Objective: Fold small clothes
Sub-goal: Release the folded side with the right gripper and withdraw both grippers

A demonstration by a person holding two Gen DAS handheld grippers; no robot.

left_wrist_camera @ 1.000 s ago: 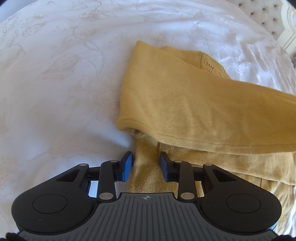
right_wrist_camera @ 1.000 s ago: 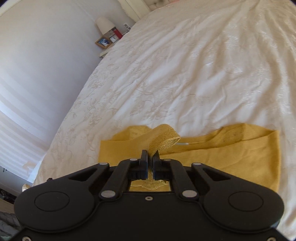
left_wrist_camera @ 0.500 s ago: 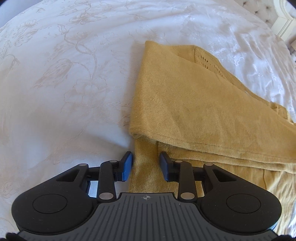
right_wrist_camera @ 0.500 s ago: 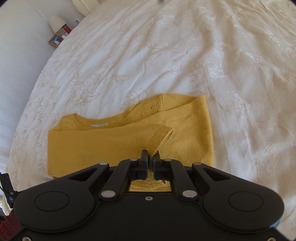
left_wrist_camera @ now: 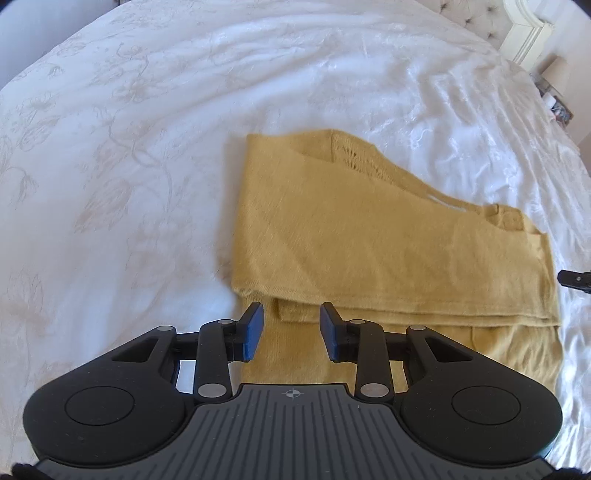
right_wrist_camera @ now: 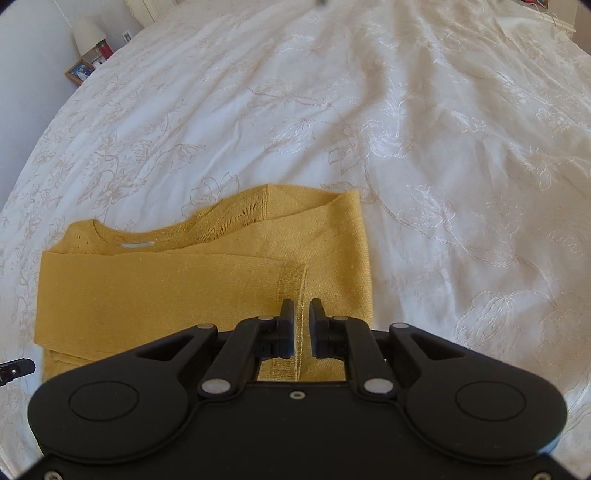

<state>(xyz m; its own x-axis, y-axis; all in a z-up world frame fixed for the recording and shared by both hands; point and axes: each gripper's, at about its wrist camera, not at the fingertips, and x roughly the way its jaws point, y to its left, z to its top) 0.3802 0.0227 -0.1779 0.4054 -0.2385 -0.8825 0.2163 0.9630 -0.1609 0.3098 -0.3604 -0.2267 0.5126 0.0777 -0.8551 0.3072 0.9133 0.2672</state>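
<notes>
Right wrist: sweater neck label, nightstand lamp

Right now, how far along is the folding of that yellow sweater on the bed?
Partly done. The yellow sweater lies flat on the bed with a sleeve folded across its body. The right tongs are opening around the sleeve's cuff. The left tongs hang open, empty. The final body folds remain.

My left gripper points steeply down and its blue pads stand apart, pressing on nothing. My right gripper also points steeply down; its jaws are opening, with only a narrow gap between them.
</notes>
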